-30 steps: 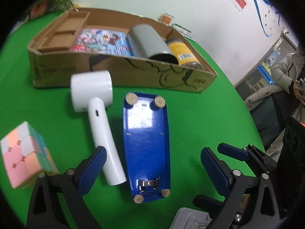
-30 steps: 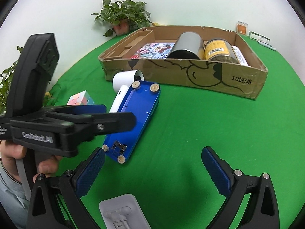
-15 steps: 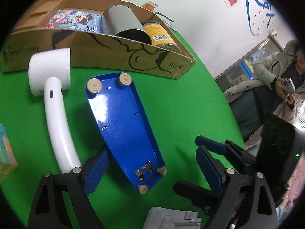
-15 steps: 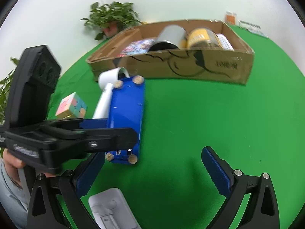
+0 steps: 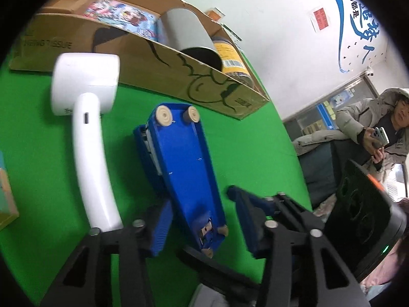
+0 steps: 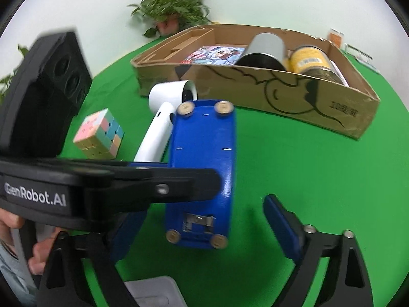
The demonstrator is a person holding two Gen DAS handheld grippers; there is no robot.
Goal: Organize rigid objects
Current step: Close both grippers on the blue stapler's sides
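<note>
A blue stapler (image 5: 189, 168) lies bottom up on the green table, tipped onto one long edge. My left gripper (image 5: 200, 204) straddles its near end and its jaws are closing. The left pad is against the stapler's side, with a thin gap at the right pad. In the right wrist view the blue stapler (image 6: 204, 158) also lies between the fingers of my right gripper (image 6: 204, 209). These jaws are closing too, with a wide gap on the right. The left gripper (image 6: 184, 174) reaches in from the left, held by a hand (image 6: 38, 255).
A white handled device (image 5: 89, 153) lies just left of the stapler, and a pastel cube (image 6: 99, 134) sits further left. Behind stands a cardboard box (image 6: 306, 97) holding a grey can (image 6: 265, 48), a yellow jar (image 6: 311, 61) and a printed packet. A seated person (image 5: 370, 128) is off the table's right.
Both pairs of jaws have narrowed around the stapler. The stapler has tipped from flat onto its edge. The right gripper has come closer to it, and the left gripper has rolled.
</note>
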